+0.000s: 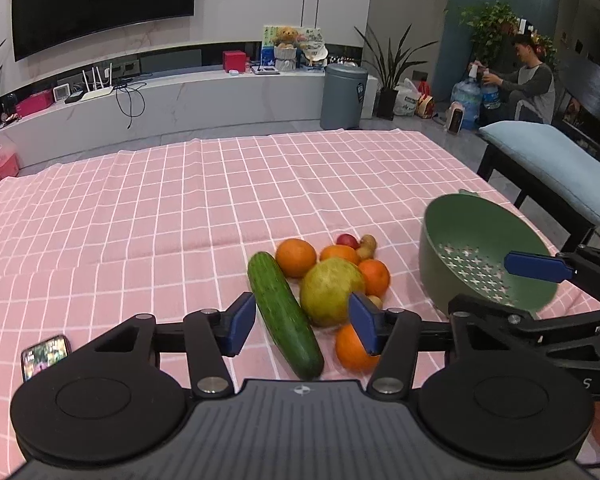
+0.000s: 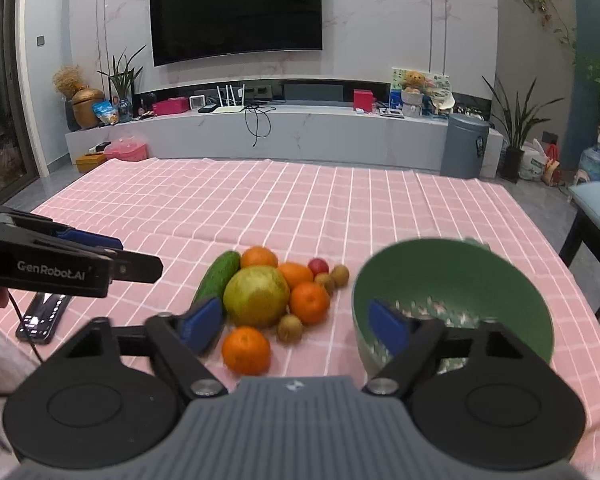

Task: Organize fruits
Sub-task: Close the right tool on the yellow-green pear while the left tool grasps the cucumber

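Both grippers hover over the pink checked tablecloth (image 2: 260, 200): left gripper (image 1: 302, 322) jaws apart above the cucumber (image 1: 286, 314) and big green fruit (image 1: 332, 292), right gripper (image 2: 296, 324) jaws apart, holding nothing. Oranges (image 2: 246, 350) cluster mid-table; the green colander (image 2: 460, 280) sits toward the right edge.

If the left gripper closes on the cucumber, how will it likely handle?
The cucumber looks firm and straight, so probably stiff, not floppy. Its glossy skin may slip between the fingers. Long and round, it lies against the large green-yellow fruit and would likely roll if nudged sideways; gripped near one end, it may droop.
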Tool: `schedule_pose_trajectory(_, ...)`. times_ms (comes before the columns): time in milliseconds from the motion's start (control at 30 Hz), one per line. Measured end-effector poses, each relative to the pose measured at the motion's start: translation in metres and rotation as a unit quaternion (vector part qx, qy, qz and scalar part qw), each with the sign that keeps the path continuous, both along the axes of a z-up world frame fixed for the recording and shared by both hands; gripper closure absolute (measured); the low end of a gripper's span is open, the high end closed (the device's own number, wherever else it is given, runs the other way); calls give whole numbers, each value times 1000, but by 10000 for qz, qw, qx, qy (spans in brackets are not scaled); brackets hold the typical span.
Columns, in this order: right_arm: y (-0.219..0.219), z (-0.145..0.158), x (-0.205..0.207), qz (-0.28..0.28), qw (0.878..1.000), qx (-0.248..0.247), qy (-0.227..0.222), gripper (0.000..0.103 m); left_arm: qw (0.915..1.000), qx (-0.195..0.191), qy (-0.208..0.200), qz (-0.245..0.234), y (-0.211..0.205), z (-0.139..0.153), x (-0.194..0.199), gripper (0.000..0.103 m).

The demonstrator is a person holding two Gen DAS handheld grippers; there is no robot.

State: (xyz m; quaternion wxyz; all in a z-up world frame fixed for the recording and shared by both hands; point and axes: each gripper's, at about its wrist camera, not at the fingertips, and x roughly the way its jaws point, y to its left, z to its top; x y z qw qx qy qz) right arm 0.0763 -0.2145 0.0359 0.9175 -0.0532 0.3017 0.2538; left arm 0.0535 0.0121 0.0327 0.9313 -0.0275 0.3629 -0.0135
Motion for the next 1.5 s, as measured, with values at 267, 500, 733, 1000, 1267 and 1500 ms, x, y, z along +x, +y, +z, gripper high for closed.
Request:
schedule_pose_trajectory(267,25,-13,26,481,9988,-118,-63,48,9981,-501,357,3,18,-27,35,44)
schedule_pose_trajectory(500,58,-30,57,820,9951,-492,249,48,9895,-1211,770,176,48,-58,53,55)
schedule_pose_trajectory(733,75,-48,76,988,9921,-537,563,47,9848,-1438,935,260,62,-68,59,56)
schedule_pose_trajectory(1000,88,-60,82,1185,9889,-707,547,43,9848,-1436,939,281,63,-73,65,56)
schedule_pose_trajectory(1267,92,-65,85,1200,9872,-943,470,42,9826,-1517,1012,360,67,-77,71,56)
schedule_pose_trajectory(1500,100,-75,91,1323,9841,-1089,462,36,9799,-1674,1021,371,72,-81,73,55)
